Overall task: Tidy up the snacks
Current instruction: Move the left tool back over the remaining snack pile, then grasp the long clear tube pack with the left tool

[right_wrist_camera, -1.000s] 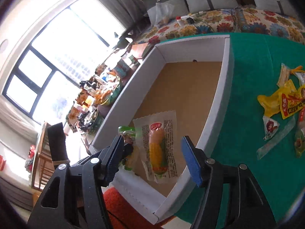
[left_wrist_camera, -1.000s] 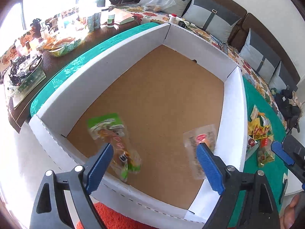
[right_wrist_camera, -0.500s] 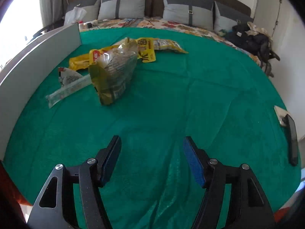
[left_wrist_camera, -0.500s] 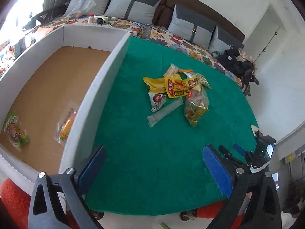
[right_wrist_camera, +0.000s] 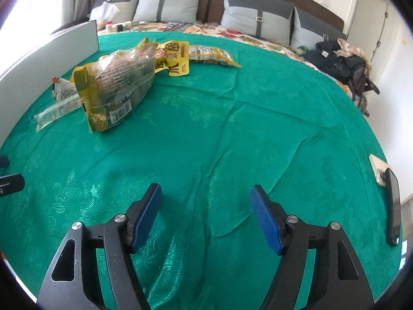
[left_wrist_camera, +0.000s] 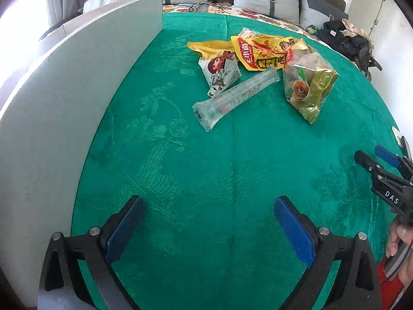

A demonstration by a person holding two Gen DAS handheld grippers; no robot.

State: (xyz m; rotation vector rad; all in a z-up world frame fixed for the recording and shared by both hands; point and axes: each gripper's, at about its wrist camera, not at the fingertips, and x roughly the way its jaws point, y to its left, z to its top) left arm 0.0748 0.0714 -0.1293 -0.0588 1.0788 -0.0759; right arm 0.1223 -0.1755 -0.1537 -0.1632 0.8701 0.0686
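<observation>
Ahead of both empty tools, the snacks [left_wrist_camera: 258,69] are seen; the left tool [left_wrist_camera: 206,230] is spread wide, the right tool [right_wrist_camera: 206,217] is opening, the clear stick [left_wrist_camera: 232,97] lying slantwise nearest the left.

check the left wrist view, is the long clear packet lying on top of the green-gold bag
No, the long clear packet lies on the green cloth beside the green-gold bag, its far end reaching under the yellow packet.

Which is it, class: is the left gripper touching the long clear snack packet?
Apart. The left wrist view shows bare green cloth between the left gripper and the long clear snack packet.
</observation>
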